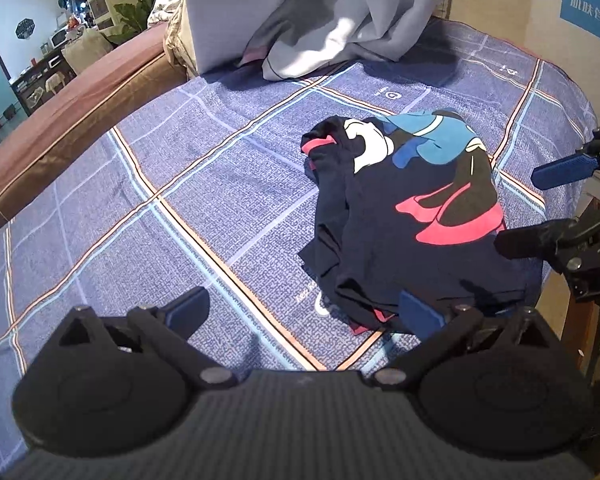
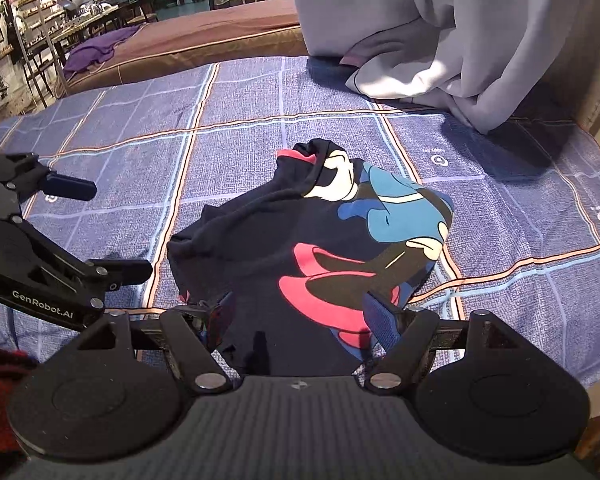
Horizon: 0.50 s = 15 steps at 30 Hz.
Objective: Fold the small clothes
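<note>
A small black garment (image 1: 408, 216) with a blue, white and red cartoon print lies bunched and roughly folded on the blue checked bedsheet (image 1: 180, 200). My left gripper (image 1: 304, 312) hovers open above the sheet just left of the garment's near edge, nothing between its fingers. In the left wrist view my right gripper (image 1: 540, 204) shows at the right edge, open. In the right wrist view the garment (image 2: 312, 248) lies straight ahead, and my right gripper (image 2: 300, 316) stands open over its near edge, holding nothing. My left gripper (image 2: 112, 228) appears open at the left.
A pale grey curtain or blanket (image 1: 320, 16) drapes onto the far side of the bed. A brown mattress (image 1: 80, 92) adjoins on the left, with a purple cloth (image 2: 96, 50) on it. The bed's right edge (image 1: 556, 184) runs close to the garment. Furniture stands in the background.
</note>
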Each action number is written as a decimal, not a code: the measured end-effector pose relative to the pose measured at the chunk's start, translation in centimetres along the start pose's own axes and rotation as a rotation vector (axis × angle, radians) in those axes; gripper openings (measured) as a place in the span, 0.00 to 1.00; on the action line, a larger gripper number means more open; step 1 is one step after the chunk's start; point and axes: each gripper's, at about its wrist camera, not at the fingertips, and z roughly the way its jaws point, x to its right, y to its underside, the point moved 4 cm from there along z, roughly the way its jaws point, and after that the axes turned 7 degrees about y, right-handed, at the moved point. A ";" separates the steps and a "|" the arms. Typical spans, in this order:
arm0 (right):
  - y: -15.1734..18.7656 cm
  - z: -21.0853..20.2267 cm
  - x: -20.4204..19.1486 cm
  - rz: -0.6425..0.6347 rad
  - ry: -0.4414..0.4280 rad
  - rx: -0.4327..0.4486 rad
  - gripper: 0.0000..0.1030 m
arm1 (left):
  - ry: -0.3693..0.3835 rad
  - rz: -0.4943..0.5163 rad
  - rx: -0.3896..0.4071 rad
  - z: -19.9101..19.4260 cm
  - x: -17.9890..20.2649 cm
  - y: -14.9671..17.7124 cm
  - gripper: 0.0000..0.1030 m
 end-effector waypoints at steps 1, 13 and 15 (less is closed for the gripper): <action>0.1 0.0 0.0 -0.003 0.008 0.001 1.00 | 0.008 0.005 -0.004 0.0 0.3 0.0 1.00; 0.6 0.1 -0.1 -0.009 0.047 -0.001 1.00 | 0.019 0.061 -0.024 0.4 1.8 0.2 1.00; 0.6 0.2 0.0 -0.007 0.052 -0.001 1.00 | 0.018 0.064 -0.026 0.5 1.7 0.2 1.00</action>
